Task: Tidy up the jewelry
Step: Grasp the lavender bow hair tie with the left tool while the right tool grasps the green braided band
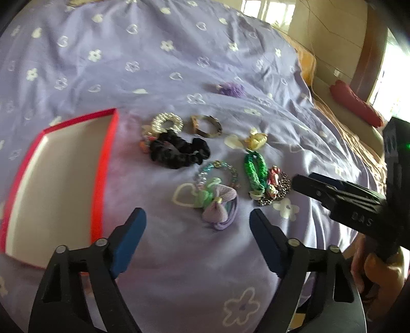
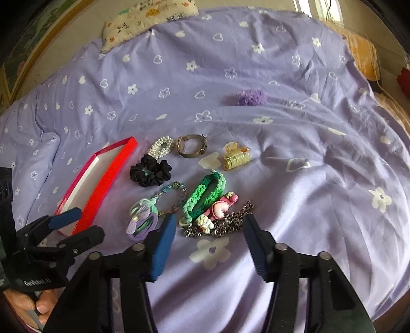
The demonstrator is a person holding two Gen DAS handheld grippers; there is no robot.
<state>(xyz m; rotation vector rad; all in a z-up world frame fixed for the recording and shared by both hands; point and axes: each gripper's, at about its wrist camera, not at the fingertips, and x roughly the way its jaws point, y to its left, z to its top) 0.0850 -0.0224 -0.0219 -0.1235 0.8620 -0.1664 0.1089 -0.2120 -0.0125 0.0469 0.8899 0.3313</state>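
A red box with a white inside (image 1: 59, 184) (image 2: 100, 176) lies open on the purple bedsheet, left of a pile of jewelry: a black scrunchie (image 1: 176, 151) (image 2: 151, 171), a pearl clip (image 2: 160, 148), a metal bangle (image 1: 206, 125) (image 2: 191, 146), a yellow claw clip (image 2: 235, 156), a green braided band (image 1: 255, 171) (image 2: 205, 199), a pink heart clip (image 2: 220, 207), a chain (image 2: 230, 222) and a purple bow hair tie (image 1: 217, 207) (image 2: 141, 220). My left gripper (image 1: 197, 225) is open just short of the bow. My right gripper (image 2: 208, 235) is open over the chain.
A purple fluffy pompom (image 1: 230, 88) (image 2: 249, 97) lies apart, farther back. A patterned pillow (image 2: 148, 18) sits at the head of the bed. The bed edge with an orange cover (image 2: 364, 48) runs along the right. A red cushion (image 1: 356, 102) lies beyond it.
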